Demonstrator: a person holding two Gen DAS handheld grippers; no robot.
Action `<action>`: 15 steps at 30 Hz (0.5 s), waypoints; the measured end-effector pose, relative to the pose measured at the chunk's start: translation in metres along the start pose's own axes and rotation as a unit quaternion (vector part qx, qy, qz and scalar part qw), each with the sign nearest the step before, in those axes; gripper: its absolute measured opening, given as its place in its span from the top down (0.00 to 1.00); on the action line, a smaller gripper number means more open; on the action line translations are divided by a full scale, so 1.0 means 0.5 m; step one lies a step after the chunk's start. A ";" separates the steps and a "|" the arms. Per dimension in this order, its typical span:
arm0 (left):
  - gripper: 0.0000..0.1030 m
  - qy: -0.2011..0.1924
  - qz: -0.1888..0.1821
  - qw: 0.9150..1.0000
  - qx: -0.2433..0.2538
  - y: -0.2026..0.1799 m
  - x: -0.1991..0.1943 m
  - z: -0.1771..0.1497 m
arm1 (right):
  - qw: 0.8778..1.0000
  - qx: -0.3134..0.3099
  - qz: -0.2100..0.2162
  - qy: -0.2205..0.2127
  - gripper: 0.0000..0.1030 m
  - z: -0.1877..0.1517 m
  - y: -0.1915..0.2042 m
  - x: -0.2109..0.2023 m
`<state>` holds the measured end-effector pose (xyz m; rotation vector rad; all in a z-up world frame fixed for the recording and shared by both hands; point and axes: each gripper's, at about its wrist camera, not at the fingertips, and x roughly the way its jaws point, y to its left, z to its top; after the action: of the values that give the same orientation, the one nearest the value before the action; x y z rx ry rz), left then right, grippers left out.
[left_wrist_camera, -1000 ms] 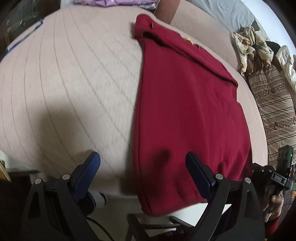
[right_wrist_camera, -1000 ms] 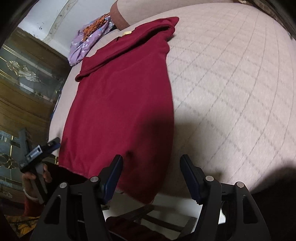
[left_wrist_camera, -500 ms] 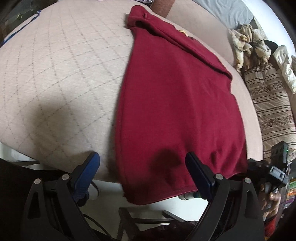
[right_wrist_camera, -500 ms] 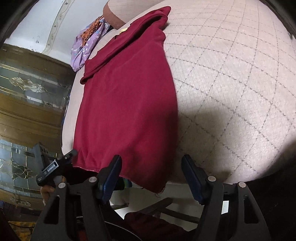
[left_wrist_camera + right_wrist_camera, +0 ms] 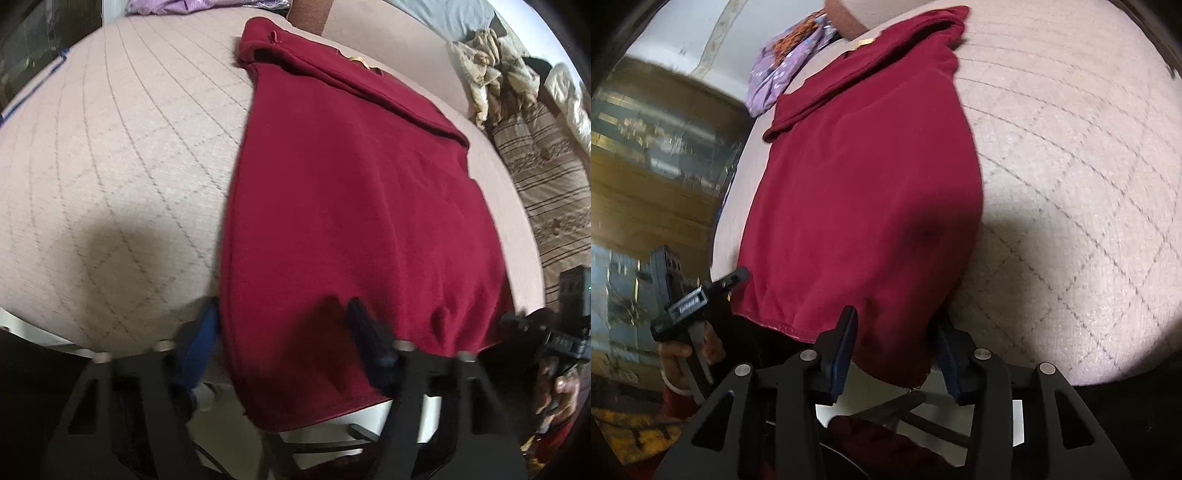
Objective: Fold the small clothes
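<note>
— What's the biggest thing in front of you?

— The bed [image 5: 122,155], covered in a pale pink quilt stitched in a diamond pattern. It fills most of both wrist views.

— And the garment?

— A dark red shirt [image 5: 351,206] lies flat on the quilt, collar end far from the person, hem at the near edge of the bed and hanging a little over it. A small gold mark shows near the collar. In the right wrist view the shirt [image 5: 864,192] runs the same way, its far sleeve folded in across the top.

— Anything beside it?

— Beyond the collar, a purple patterned cloth [image 5: 783,70]. Off to one side, a brown striped blanket [image 5: 546,184] and a crumpled floral cloth [image 5: 491,59].

— Now the claws.

— The left gripper [image 5: 284,332] sits at the hem's left corner. Its jaws are closing, with the shirt's side edge and hem between them; the picture is blurred, so I can't tell whether the pads press the cloth yet.

— The right one?

— The right gripper [image 5: 897,339] is at the other hem corner, jaws closing too, the corner of red cloth hanging between them. A gap shows on each side, so no firm hold that I can see.

— Can each see the other?

— Yes, each appears at the frame edge of the other's view, held in a hand [image 5: 690,343].
</note>
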<state>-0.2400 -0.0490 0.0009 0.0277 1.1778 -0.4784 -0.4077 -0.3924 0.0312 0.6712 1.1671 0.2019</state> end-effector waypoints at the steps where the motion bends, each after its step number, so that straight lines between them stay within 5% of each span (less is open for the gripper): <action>1: 0.68 -0.003 0.013 1.000 0.002 0.003 -0.004 0.000 | 1.000 -0.004 0.001 -0.007 0.86 0.000 0.003 -0.002; 3: 0.90 0.000 -0.002 1.000 -0.004 0.015 -0.012 0.005 | 1.000 0.001 0.004 -0.009 0.92 0.002 -0.003 -0.004; 4: 0.92 0.004 -0.009 1.000 -0.007 0.020 -0.014 0.007 | 1.000 0.004 0.006 -0.011 0.92 0.004 -0.001 -0.005; 15: 0.96 -0.029 -0.081 0.996 -0.012 0.013 -0.066 0.058 | 0.995 -0.026 0.049 -0.081 0.92 0.048 0.047 -0.082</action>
<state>-0.2219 -0.0398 0.0401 -0.1035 1.1336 -0.6040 -0.3981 -0.4027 0.0822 0.6867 0.9712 0.2551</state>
